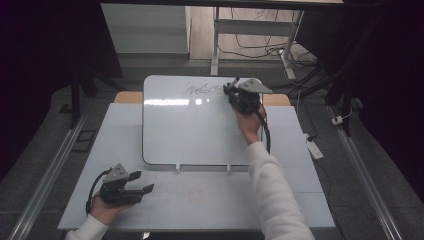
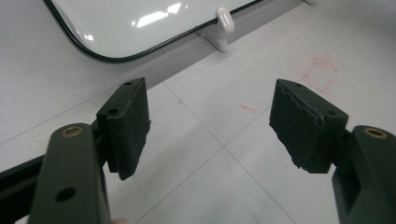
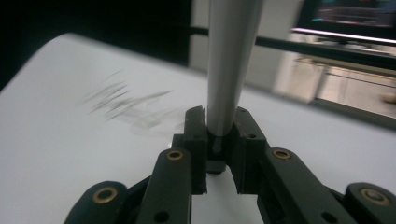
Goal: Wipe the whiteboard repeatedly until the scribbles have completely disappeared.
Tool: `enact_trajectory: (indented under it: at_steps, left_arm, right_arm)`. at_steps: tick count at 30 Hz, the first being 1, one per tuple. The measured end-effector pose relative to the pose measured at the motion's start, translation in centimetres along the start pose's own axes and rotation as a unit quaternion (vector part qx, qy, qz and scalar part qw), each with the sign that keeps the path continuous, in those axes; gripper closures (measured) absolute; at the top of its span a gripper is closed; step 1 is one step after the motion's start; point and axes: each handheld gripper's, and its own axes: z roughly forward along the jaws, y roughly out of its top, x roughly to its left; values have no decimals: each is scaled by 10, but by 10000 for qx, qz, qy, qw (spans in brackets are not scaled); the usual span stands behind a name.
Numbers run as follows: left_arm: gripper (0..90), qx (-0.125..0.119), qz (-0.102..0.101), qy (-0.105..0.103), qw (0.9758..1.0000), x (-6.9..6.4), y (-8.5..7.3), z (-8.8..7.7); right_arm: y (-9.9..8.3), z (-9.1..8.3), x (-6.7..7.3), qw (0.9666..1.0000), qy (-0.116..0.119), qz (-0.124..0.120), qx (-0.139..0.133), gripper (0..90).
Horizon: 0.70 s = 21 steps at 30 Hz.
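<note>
Where set out across the middle: pale grey rectangular table (image 1: 200,200), bearing a glossy white rounded-corner whiteboard (image 1: 195,130) propped on small white clips (image 2: 224,21). Dark scribbled marks (image 1: 204,90) near the board's far edge, smeared in the right gripper view. At the far right corner of the board: right gripper (image 1: 234,91), jaws clamped narrow on a slim grey pen-like rod (image 3: 229,70), rod standing upright between the pads. At the near left of the table, well apart from the board: left gripper (image 1: 142,182), jaws spread wide, nothing between them. Faint red marks (image 2: 320,74) on the tabletop beyond.
</note>
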Motion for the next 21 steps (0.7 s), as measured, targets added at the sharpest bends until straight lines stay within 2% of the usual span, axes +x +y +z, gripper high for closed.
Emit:
enact_trajectory:
  at_steps: [2,4,6,8,9,11,12,13,14,16,17,18,19,21]
  left_arm:
    - [293,-4,-6,5,10000,0,0,0]
    - [293,1,-18,-5,10000,1,0,1]
    - [293,8,-15,3,10000,2,0,1]
    - [293,7,-9,1,10000,2,0,1]
    - [293,6,-8,4,10000,2,0,1]
    - [293,-8,-5,13,10000,1,0,0]
    - [293,-14,4,13,10000,1,0,0]
    - [293,-18,10,8,10000,1,0,0]
    - [293,-18,10,2,10000,1,0,0]
    - [293,4,-6,-11,10000,2,0,1]
    - [293,12,-15,-18,10000,2,0,1]
    - [293,17,-14,-21,10000,2,0,2]
    - [293,16,2,-16,10000,2,0,2]
    - [293,-8,6,-12,10000,1,0,1]
  right_arm:
    - [5,0,-9,9997,-141,173,-76,777]
    - [5,2,-6,9999,-39,150,-24,778]
    - [1,5,7,9995,275,-138,114,778]
    - [0,6,13,9986,379,-322,177,778]
    - [1,6,10,9990,325,-281,142,778]
    - [6,4,-1,10000,-12,-1,3,777]
    - [6,4,-6,9998,-38,163,-53,777]
    - [6,4,-6,9997,-10,222,-46,777]
    - [4,5,-1,9999,93,121,36,777]
    - [-2,6,14,9988,407,-235,167,777]
    - [-4,6,20,9979,462,-395,200,777]
    - [-4,6,21,9979,429,-448,206,777]
    - [-3,6,17,9984,400,-363,180,778]
    - [3,6,7,9998,85,-175,71,777]
